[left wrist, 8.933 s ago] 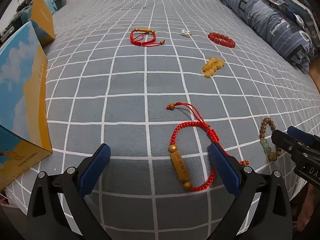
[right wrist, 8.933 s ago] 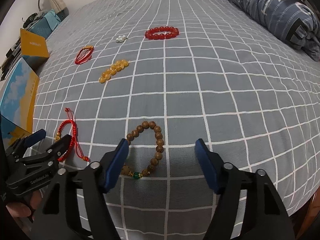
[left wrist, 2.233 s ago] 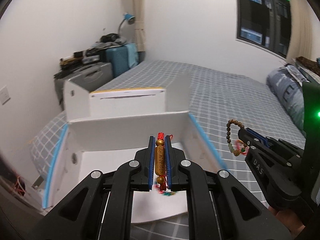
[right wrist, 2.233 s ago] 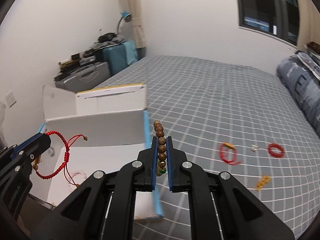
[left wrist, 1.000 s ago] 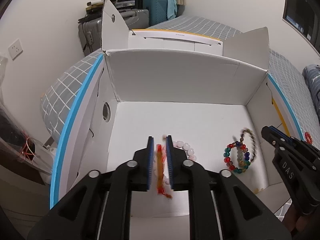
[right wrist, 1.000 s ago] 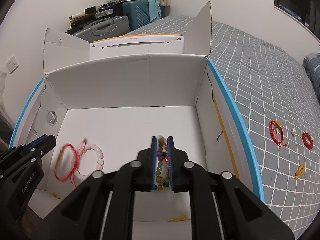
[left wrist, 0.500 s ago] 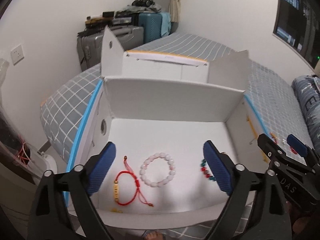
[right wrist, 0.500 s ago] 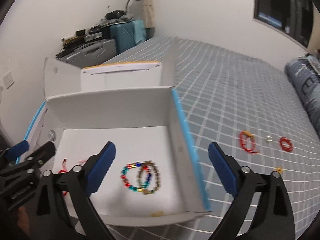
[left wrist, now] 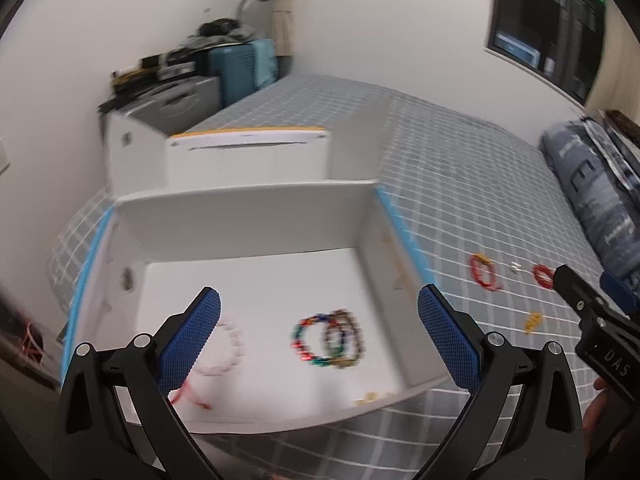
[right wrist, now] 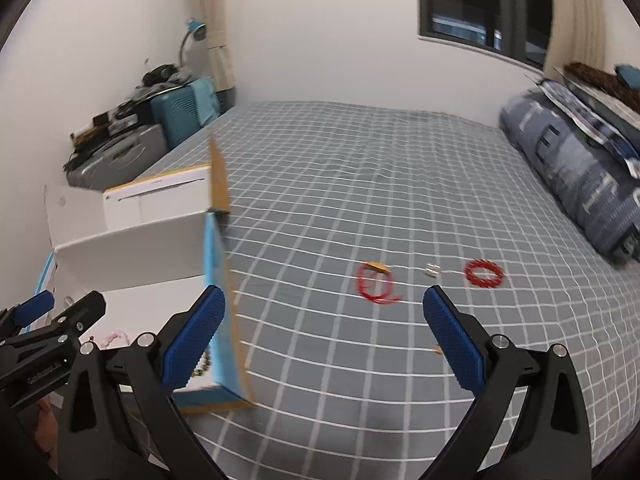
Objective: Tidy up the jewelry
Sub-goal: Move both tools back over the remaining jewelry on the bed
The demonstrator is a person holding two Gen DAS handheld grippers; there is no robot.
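Note:
My left gripper hangs above the open white box, its jaws still opening with nothing between them. On the box floor lie a multicoloured bead bracelet, a brown wooden bead bracelet, a pale pink bead bracelet and a red cord bracelet. My right gripper is over the bed just right of the box, jaws also opening and empty. On the bedspread lie another red cord bracelet, small pearl pieces, a red bead bracelet and a yellow bead bracelet.
The grey checked bed stretches to the right, with dark blue pillows at its far right end. Suitcases and clutter stand against the wall behind the box. The box flaps stand up at its far side.
Both grippers went from shut to wide open, leaving the red cord bracelet and the wooden bead bracelet in the box. Both have since lifted back, the right one swinging towards the bed.

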